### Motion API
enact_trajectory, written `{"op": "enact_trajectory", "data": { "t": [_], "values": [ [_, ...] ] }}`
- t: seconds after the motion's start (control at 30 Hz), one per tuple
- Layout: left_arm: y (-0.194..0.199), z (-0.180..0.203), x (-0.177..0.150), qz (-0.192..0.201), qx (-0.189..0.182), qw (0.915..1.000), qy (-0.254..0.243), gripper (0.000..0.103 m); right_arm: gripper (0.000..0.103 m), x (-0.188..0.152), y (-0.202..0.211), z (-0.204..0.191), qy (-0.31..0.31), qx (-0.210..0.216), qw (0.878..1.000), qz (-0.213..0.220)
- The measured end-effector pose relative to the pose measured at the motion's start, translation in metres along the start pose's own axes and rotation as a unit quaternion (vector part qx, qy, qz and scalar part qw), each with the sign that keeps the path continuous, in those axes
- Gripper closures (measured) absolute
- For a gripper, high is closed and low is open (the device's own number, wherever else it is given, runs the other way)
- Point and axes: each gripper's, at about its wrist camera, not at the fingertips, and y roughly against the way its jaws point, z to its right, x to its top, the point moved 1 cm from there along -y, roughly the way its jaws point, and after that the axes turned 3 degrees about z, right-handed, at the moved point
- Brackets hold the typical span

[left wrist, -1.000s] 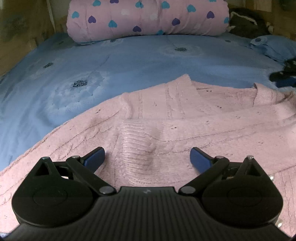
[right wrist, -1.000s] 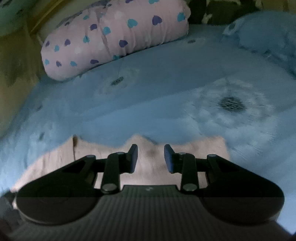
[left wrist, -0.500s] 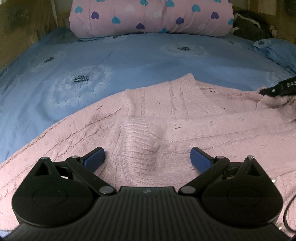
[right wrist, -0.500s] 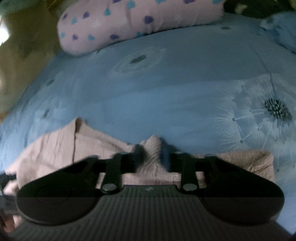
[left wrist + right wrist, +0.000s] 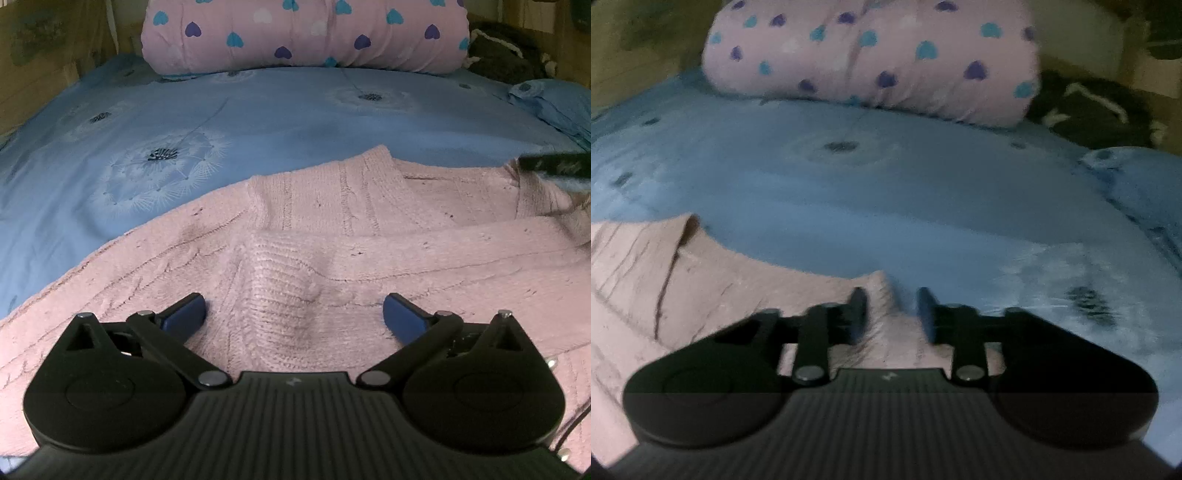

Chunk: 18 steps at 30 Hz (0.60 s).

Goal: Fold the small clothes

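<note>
A pink knitted sweater [image 5: 369, 258] lies spread on the blue bed sheet [image 5: 258, 122]. My left gripper [image 5: 293, 306] hovers low over it, wide open, and the folded-in sleeve's ribbed cuff [image 5: 284, 295] lies between its blue fingertips, untouched. In the right wrist view the sweater [image 5: 720, 288] fills the lower left. My right gripper [image 5: 892, 299] is at its far edge, jaws opening, and a raised corner of the knit [image 5: 882, 280] sits between them without being pressed. A black part of that gripper [image 5: 554, 166] shows at the right edge of the left wrist view.
A pink rolled quilt with coloured hearts [image 5: 303, 33] lies across the head of the bed. A dark garment [image 5: 502, 51] and a blue pillow [image 5: 554, 103] are at the back right. Wooden walls border the bed on the left.
The right gripper closed on the sweater's far edge, then parted its jaws again while rolling and shifting sideways. It came into the left wrist view at the right. The left gripper stayed put.
</note>
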Motion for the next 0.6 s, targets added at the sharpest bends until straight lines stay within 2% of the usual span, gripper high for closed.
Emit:
{"op": "enact_trajectory", "data": {
  "t": [0.07,0.13,0.3,0.4,0.47,0.6],
  "values": [
    [-0.001,0.0,-0.001,0.002,0.001,1.0,0.0,0.0,0.05,0.004,0.019,0.009,-0.022,0.008,0.999,0.029],
    [-0.001,0.001,-0.003,0.006,0.002,1.0,-0.003,0.0,0.049,0.006,0.037,0.017,-0.041,0.019,0.998,0.045],
    [-0.001,0.003,-0.005,0.008,0.002,0.9999,-0.006,0.0,0.049,-0.008,0.07,0.034,-0.085,0.04,0.996,-0.003],
    [-0.002,0.001,-0.004,0.005,0.0,1.0,-0.002,0.0,0.049,-0.03,0.074,0.036,-0.116,0.054,0.991,-0.037],
    [-0.004,0.0,-0.004,0.002,-0.003,1.0,0.001,0.0,0.049,-0.046,0.062,0.035,-0.122,0.047,0.989,-0.07],
    [-0.006,-0.003,-0.004,-0.004,-0.01,0.9999,0.01,0.0,0.043,-0.06,0.055,0.025,-0.1,0.036,0.994,-0.038]
  ]
}}
